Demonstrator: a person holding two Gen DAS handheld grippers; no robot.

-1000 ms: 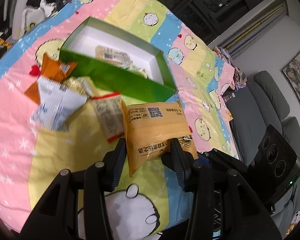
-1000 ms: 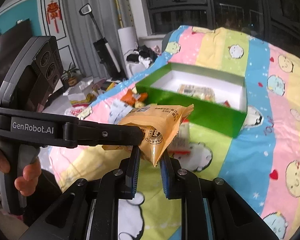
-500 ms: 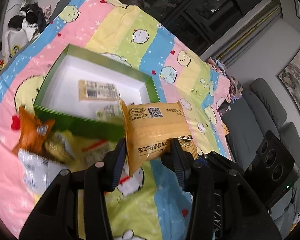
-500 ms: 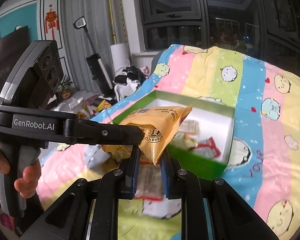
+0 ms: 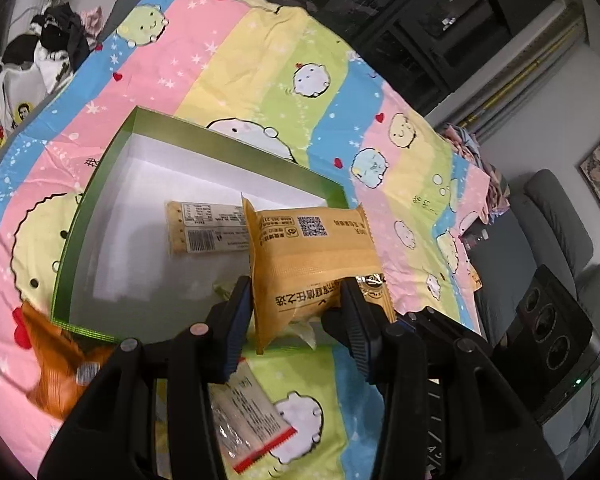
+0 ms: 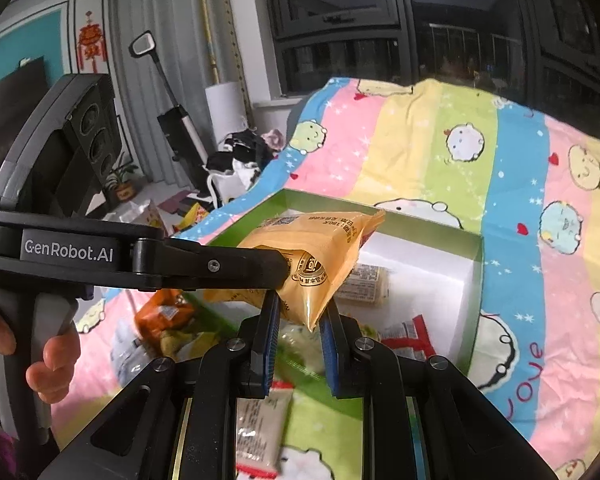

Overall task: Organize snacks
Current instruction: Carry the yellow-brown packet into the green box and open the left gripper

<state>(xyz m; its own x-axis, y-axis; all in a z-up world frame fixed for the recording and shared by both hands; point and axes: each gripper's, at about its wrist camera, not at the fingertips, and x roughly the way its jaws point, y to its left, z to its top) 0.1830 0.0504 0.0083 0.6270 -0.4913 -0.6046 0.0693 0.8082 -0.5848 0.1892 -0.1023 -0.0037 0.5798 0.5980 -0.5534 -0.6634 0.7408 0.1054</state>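
A yellow snack packet [image 5: 312, 252] hangs over the near part of the open green box [image 5: 236, 142]. My left gripper [image 5: 296, 296] is shut on it across its width. My right gripper [image 6: 299, 312] is shut on the same yellow packet [image 6: 320, 240] at its lower corner. In the right wrist view the left gripper's finger [image 6: 260, 266] comes in from the left onto the packet, with a person's hand [image 6: 48, 364] on its handle. A beige packet [image 5: 206, 232] lies on the white floor of the green box [image 6: 473, 276], and a red and white packet [image 6: 408, 332] lies beside it.
Loose snacks lie on the striped cartoon blanket [image 5: 228, 60] in front of the box: an orange packet [image 5: 56, 368] at the left and a clear packet with a red edge [image 5: 248, 416] under my fingers. A grey sofa [image 5: 548, 224] stands at the right, clothes and clutter [image 6: 240, 160] beyond the bed.
Both grippers have carried the yellow packet forward from above the loose snacks to above the green box. The box now fills the middle of both views. Neither grip has changed.
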